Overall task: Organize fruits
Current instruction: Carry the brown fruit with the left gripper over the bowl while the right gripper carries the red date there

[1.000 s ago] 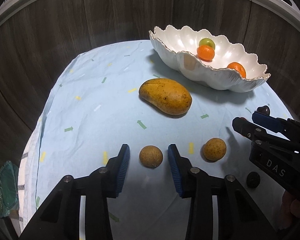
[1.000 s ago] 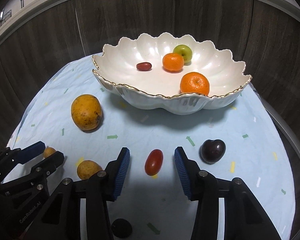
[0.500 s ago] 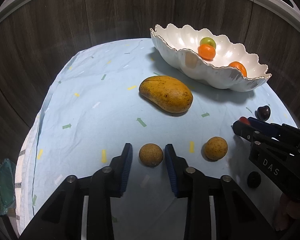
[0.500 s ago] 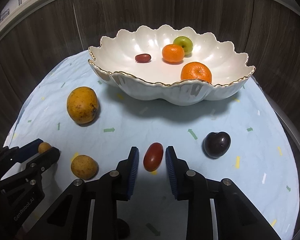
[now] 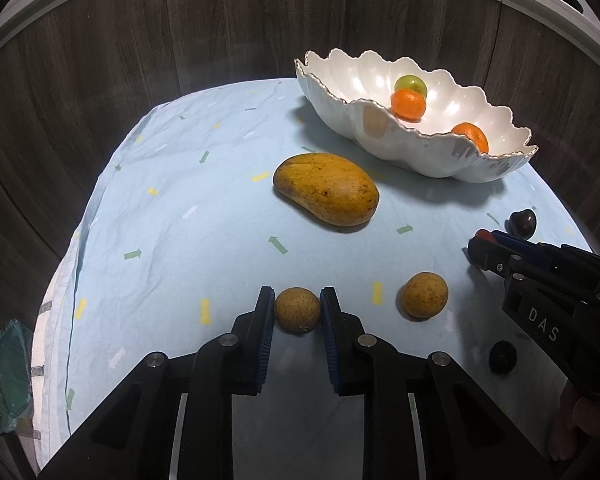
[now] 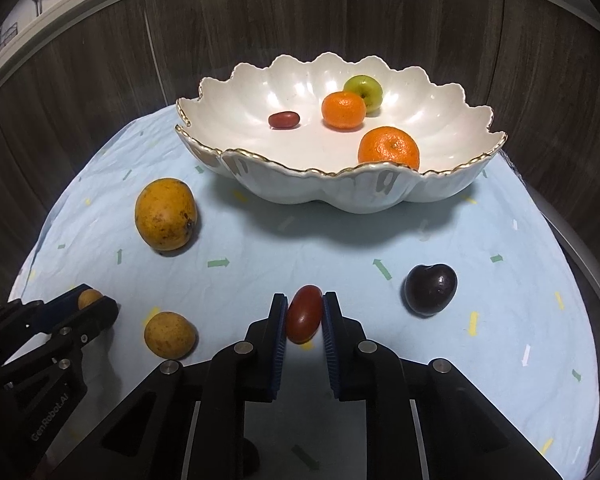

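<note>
Dark wood-grain panels wall in a counter (image 6: 480,360) draped in a wrinkled pale-blue cloth (image 5: 172,208) flecked with green arrows and yellow dashes; the cloth's left edge falls away into shadow, and broad bare cloth lies open on the left and in front of the bowl. A glossy white scalloped ceramic bowl with a gold rim (image 6: 380,196) sits at the far side, holding two pebbly orange mandarins (image 6: 388,148), a small green apple (image 6: 365,87) and a small dark-red oval fruit (image 6: 284,119).

Near the front edge, the left hand-held gripper (image 5: 297,312) is clamped on a small rough brown round fruit (image 5: 297,309), its ribbed blue pads pressed against both sides while the fruit rests on the cloth. The right hand-held gripper (image 6: 304,316) is clamped on a smooth glossy red oval fruit (image 6: 304,314), also down on the cloth.

Between the two tools lies a second speckled yellow-brown round fruit (image 5: 425,294), just beside the left one. A large yellow-orange speckled mango (image 5: 326,188) lies between the grippers and the bowl. A shiny dark-purple plum (image 6: 431,289) sits near the right gripper's outer side. A small black round object (image 5: 502,357) rests by the front edge.
</note>
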